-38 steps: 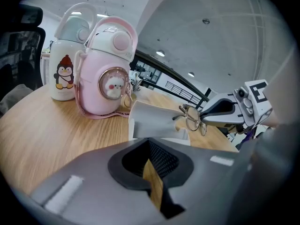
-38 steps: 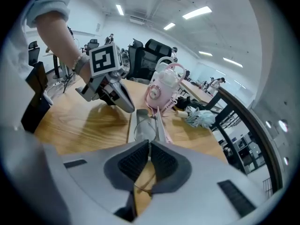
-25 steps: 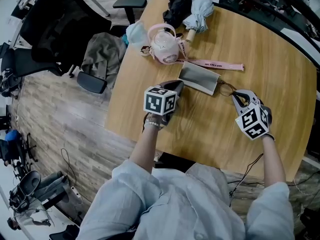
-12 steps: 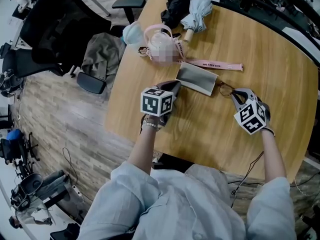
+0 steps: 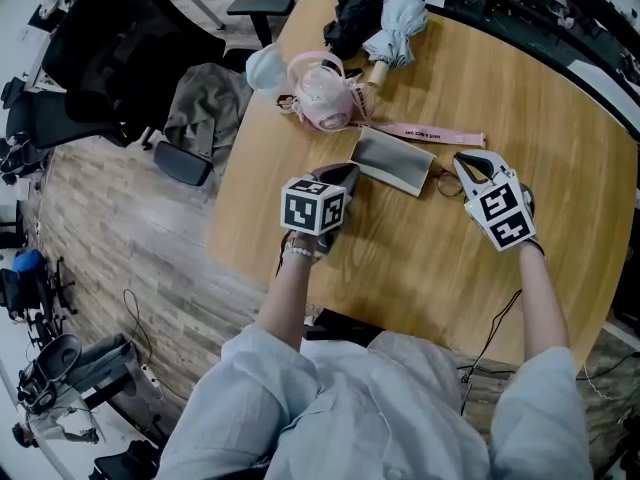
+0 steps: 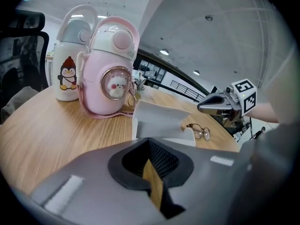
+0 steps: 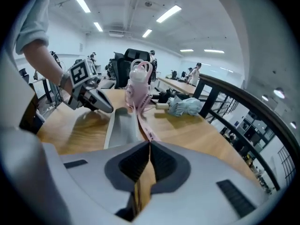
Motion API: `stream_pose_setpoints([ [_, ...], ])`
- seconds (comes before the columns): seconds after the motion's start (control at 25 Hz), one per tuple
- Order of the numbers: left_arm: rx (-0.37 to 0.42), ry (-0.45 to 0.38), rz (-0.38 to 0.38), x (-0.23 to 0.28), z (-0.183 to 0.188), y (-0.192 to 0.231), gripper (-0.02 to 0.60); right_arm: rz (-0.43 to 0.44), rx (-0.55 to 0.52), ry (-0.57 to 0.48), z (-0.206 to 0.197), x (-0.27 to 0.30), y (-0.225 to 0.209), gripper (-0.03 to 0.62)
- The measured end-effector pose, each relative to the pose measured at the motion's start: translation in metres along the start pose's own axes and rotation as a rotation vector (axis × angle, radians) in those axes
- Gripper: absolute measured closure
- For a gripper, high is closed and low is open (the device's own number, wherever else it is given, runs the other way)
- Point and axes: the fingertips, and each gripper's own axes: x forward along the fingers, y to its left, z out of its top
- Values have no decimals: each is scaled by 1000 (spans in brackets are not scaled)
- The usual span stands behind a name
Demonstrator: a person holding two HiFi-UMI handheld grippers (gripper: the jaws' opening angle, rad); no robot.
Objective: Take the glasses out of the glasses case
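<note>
Glasses: thin wire-framed round glasses (image 5: 447,180) are lying on the wooden bench (image 5: 420,268), just outside the flat grey case (image 5: 392,160), at its right end.
Right tool (image 5: 462,160): clenched, empty, just beside the glasses; the nearer one.
Left tool (image 5: 347,171): clenched, at the case's opposite end.
Change: the right tool is being carried farther across the bench; the glasses are unmoved.

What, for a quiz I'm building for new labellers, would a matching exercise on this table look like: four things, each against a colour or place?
Things:
1 glasses
2 case
3 bottle
4 umbrella

Colour or place:
A pink
B pale blue
C grey
D lying just outside the case

Pairs: 1-D, 2-C, 3-A, 4-B
</note>
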Motion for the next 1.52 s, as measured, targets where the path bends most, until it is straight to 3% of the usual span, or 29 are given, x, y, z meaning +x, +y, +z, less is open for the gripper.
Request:
stream_pose_setpoints([
  [0.32,3,6,5,0,0,0,578,-36,-18,6,29,38,-4,592],
  [0.68,5,-3,-14,-2,0,-1,578,15,6,5,28,44,29,592],
  [0.96,58,18,-61,-7,-9,-10,578,16,35,35,17,42,53,593],
  [1.28,46,-94,-126,-45,9,-18,578,-133,246,-39,19,8,51,592],
  [1.52,108,-158,-192,-84,30,-38,578,-324,390,-206,48,-64,59,592],
])
